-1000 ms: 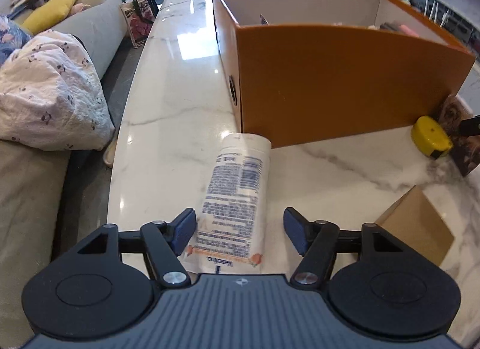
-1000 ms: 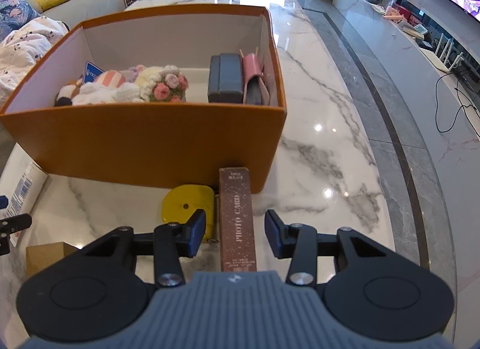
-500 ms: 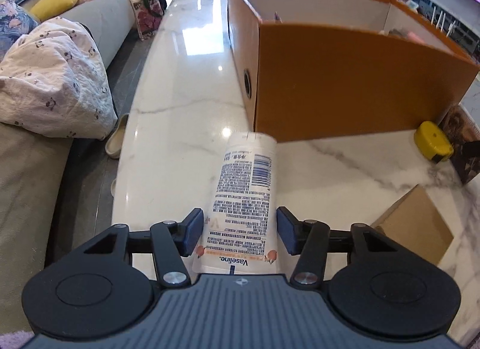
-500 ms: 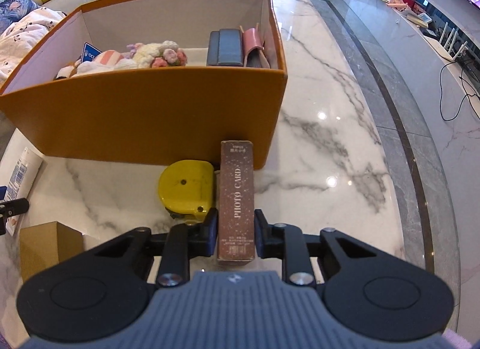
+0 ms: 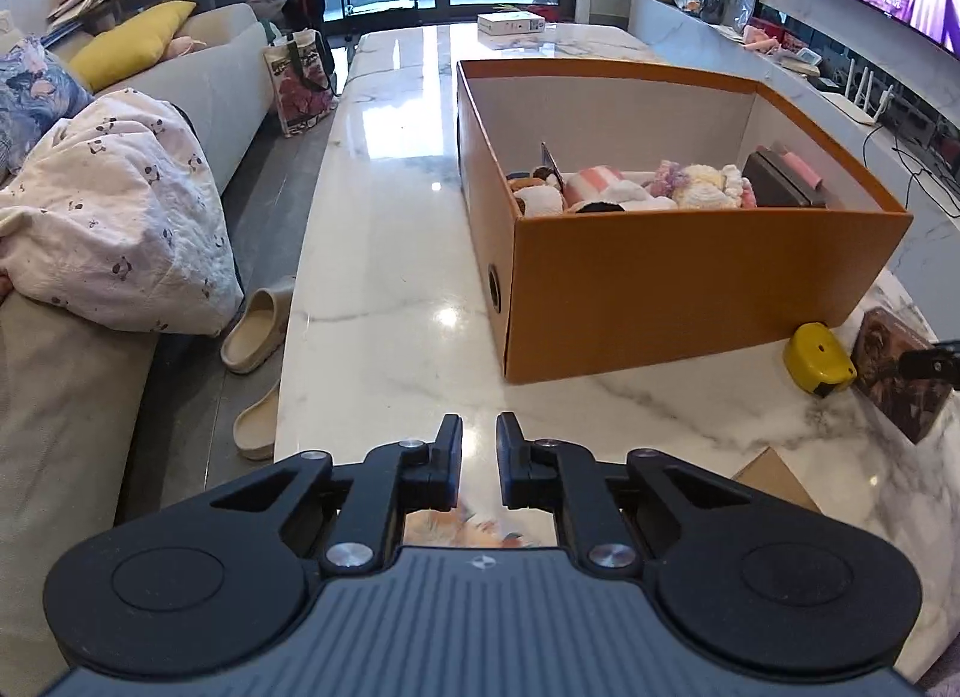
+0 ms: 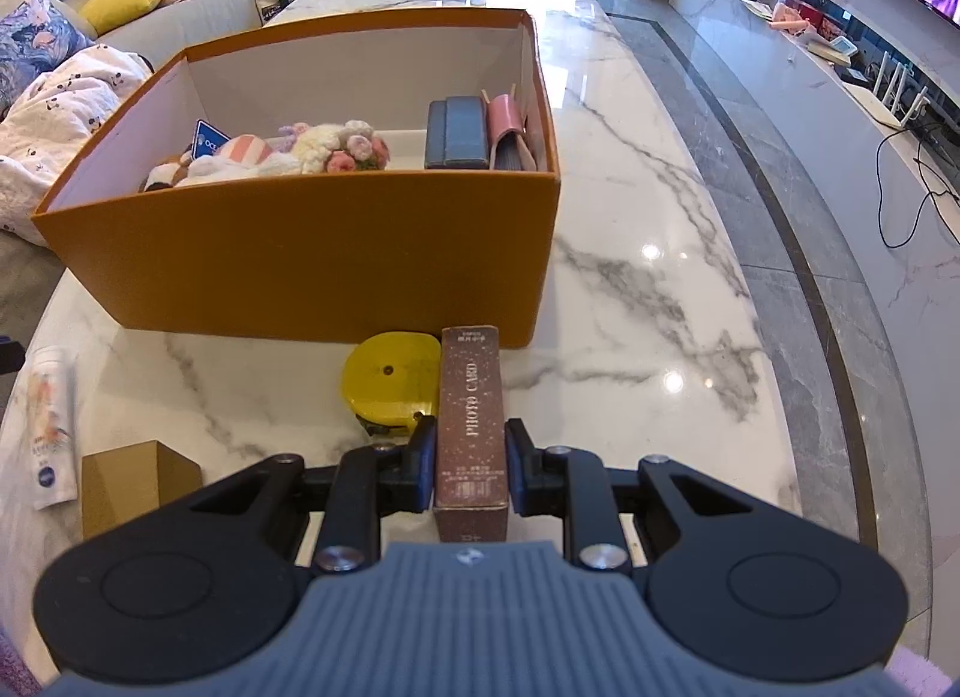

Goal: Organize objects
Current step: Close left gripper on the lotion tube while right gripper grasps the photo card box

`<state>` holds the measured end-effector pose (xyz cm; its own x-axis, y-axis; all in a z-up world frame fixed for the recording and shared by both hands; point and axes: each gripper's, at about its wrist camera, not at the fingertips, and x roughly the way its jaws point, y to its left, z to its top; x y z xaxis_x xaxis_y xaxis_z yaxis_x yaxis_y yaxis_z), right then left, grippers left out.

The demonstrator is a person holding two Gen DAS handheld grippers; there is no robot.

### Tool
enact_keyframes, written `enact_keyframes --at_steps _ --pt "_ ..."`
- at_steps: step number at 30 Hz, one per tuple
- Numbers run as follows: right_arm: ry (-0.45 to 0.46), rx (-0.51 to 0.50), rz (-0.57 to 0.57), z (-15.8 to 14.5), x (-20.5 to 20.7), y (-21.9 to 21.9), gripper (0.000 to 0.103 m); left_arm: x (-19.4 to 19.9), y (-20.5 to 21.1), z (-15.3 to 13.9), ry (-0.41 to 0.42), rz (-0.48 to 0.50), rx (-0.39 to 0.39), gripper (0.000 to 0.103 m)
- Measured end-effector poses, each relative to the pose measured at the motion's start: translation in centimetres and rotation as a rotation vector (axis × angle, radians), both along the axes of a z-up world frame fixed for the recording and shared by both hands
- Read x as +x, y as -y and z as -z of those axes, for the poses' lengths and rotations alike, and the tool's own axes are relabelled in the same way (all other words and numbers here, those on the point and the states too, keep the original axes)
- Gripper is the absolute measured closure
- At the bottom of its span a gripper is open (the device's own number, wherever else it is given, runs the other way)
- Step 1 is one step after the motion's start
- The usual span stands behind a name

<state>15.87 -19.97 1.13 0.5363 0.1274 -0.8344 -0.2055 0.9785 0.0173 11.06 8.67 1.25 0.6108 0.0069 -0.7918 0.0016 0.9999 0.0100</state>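
Observation:
My left gripper (image 5: 479, 457) is shut, its pads almost touching, above the marble table (image 5: 390, 277). The white Vaseline tube (image 5: 474, 523) shows only as a peach-printed patch under and behind the fingers. In the right wrist view the tube (image 6: 51, 427) is blurred and hangs down beside a left finger at the frame's edge. My right gripper (image 6: 470, 457) is shut on the brown photo card box (image 6: 471, 409), which points at the orange box (image 6: 300, 265). The orange box (image 5: 690, 289) holds plush toys and cases.
A yellow tape measure (image 6: 390, 379) lies against the orange box, just left of the photo card box. A small cardboard box (image 6: 135, 487) sits near the tube. A sofa with a blanket (image 5: 120, 217) and slippers (image 5: 258, 325) lie left of the table.
The left jaws closed in on the tube and the hand rose; the tube went from ahead of the fingers to under them. The right jaws closed onto the photo card box.

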Motion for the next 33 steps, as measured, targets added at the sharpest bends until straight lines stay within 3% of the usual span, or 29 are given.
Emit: enact_keyframes --at_steps 2,3,5,6,7,10,15,16,21,24,33 --pt "-0.001 0.014 0.004 -0.1 -0.2 0.3 0.078 -0.1 0.0 -0.1 -0.019 -0.009 -0.023 0.089" --pt "-0.002 0.021 0.006 -0.1 -0.3 0.5 0.078 -0.2 0.0 0.0 -0.026 -0.026 -0.024 0.081" --pt "-0.003 0.029 0.009 -0.1 -0.4 0.7 0.078 -0.5 -0.3 0.4 -0.045 -0.075 -0.025 0.055" --pt "-0.002 0.03 0.011 -0.1 -0.4 0.7 0.078 -0.7 -0.5 0.7 -0.058 -0.116 -0.033 0.037" --pt "-0.001 0.028 0.012 -0.1 -0.4 0.7 0.078 -0.9 -1.0 1.1 -0.072 -0.165 -0.047 0.034" --pt "-0.001 0.014 0.001 0.1 -0.5 0.6 0.079 -1.3 -2.4 2.6 -0.145 -0.279 -0.115 0.034" --pt "-0.031 0.003 -0.013 1.0 -0.6 0.3 0.078 -1.7 -2.7 4.8 -0.194 -0.334 -0.208 0.034" --pt "-0.037 0.001 -0.008 1.2 -0.6 0.4 0.077 -1.7 -2.5 5.1 -0.19 -0.336 -0.209 0.03" --pt "-0.045 0.002 -0.011 1.5 -0.6 0.5 0.077 -1.3 -0.4 5.6 -0.151 -0.317 -0.091 0.024" --pt "-0.04 0.004 -0.012 1.3 -0.7 0.6 0.077 -1.2 0.2 5.8 -0.129 -0.3 -0.048 0.033" --pt "-0.037 -0.001 -0.02 1.2 -0.7 0.4 0.077 -1.5 -0.1 4.5 -0.093 -0.232 -0.077 0.051"
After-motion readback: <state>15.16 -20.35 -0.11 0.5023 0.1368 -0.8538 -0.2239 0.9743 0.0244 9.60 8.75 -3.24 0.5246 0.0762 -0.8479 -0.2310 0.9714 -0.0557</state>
